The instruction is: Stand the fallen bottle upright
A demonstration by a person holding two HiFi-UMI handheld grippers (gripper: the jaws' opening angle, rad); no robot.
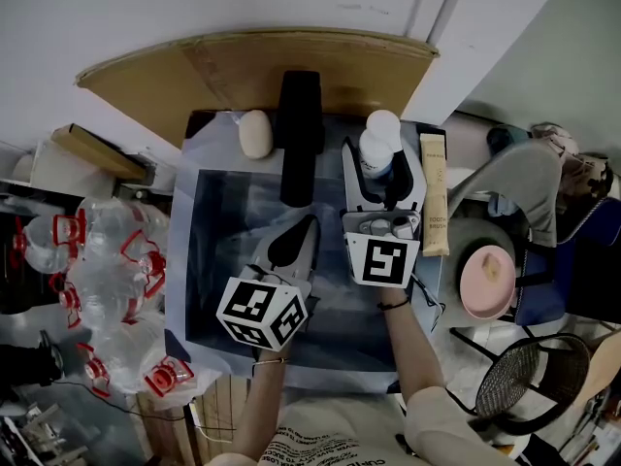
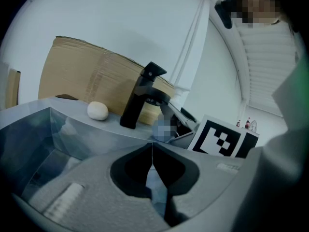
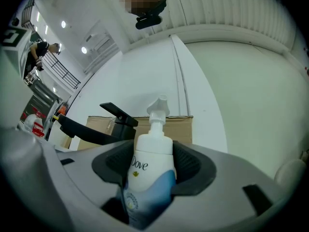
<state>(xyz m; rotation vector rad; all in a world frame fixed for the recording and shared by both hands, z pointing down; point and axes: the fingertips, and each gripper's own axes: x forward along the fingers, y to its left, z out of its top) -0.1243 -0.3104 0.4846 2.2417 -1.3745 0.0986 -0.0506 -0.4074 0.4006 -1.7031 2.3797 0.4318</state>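
A white pump bottle (image 3: 152, 164) with a blue lower label sits between the dark pads of my right gripper (image 3: 153, 153), which is shut on its body. In the right gripper view it points pump-up, roughly upright. From the head view the bottle (image 1: 379, 142) is at the sink's back right corner, beside the faucet, with the right gripper (image 1: 385, 184) behind it. My left gripper (image 1: 307, 227) hangs over the sink basin, jaws shut with nothing between them; in its own view the left gripper (image 2: 152, 149) has its tips touching.
A black faucet (image 1: 300, 134) stands at the back of the sink (image 1: 209, 223), with a white soap bar (image 1: 256, 134) to its left. Cardboard (image 1: 243, 66) leans on the wall behind. A beige packet (image 1: 434, 197) and a pink bowl (image 1: 487, 278) lie right; clear plastic bottles (image 1: 107, 280) pile left.
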